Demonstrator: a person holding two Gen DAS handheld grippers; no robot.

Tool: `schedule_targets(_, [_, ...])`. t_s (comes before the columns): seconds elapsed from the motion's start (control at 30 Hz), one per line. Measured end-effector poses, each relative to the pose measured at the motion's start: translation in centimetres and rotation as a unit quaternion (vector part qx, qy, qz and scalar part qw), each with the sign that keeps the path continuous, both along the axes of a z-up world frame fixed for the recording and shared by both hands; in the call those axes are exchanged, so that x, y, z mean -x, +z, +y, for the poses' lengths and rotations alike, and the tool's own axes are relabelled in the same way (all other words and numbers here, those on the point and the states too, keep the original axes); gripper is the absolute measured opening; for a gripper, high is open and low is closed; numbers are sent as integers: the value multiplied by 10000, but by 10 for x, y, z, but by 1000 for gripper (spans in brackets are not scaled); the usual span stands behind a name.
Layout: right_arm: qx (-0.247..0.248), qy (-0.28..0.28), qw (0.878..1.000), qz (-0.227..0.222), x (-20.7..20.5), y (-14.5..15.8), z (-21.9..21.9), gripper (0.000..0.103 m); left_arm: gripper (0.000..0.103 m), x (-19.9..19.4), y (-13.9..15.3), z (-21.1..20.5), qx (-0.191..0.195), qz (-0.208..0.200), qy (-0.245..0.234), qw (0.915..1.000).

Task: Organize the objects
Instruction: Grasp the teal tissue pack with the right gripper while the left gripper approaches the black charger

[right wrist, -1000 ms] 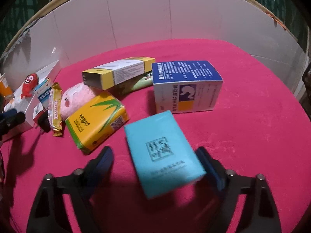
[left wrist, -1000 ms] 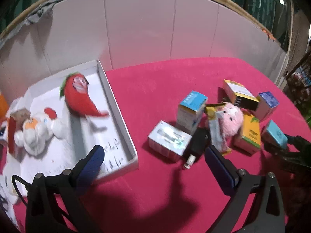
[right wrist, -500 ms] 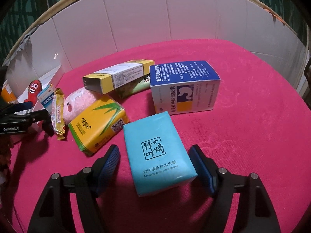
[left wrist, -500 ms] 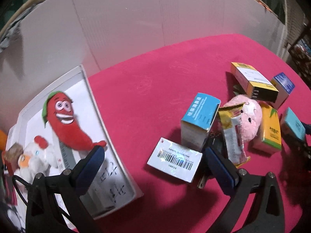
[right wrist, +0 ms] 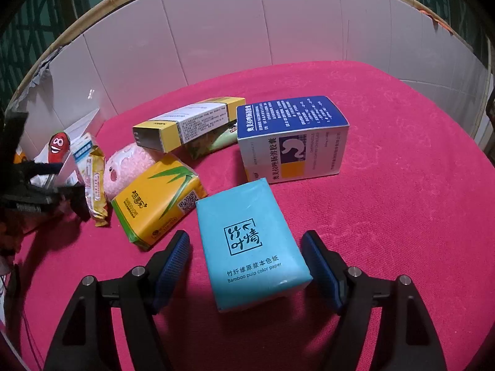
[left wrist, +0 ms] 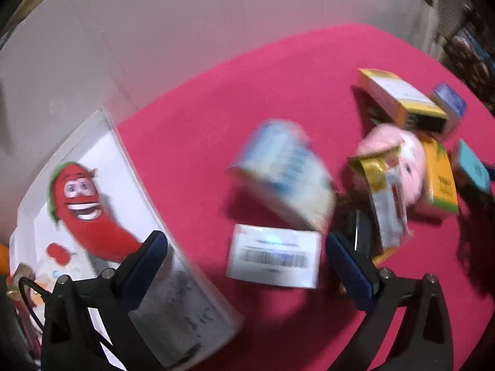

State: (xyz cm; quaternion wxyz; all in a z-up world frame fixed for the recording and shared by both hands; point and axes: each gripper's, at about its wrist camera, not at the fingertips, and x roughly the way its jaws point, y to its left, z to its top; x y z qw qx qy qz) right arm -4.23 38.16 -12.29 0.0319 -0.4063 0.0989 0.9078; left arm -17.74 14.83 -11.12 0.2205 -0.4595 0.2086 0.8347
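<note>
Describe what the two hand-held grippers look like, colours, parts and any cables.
Both look alike. The right hand-held gripper has two black angular fingers with silver bolt heads, each tipped with a ribbed dark-blue pad. The left hand-held gripper has the same black frame and blue pads, plus a thin black cable looping by its left finger. No hands or sleeves show.

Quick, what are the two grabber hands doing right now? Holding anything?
Left gripper: open, holding nothing, above the white barcode box.
Right gripper: open, either side of the teal tissue pack, not squeezing it.

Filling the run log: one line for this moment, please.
right gripper: open, straddling teal tissue pack | left gripper: open, empty
</note>
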Motion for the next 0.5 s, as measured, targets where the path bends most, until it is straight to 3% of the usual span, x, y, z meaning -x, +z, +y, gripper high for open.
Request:
schedule_targets(0.33, [89, 2, 10000, 38, -3, 1, 1, 80, 101, -26, -2, -2, 51, -217, -298, 9993])
schedule_targets(0.5, [106, 5, 9999, 44, -4, 2, 2, 80, 96, -27, 8, -21, -233, -145, -403, 9988])
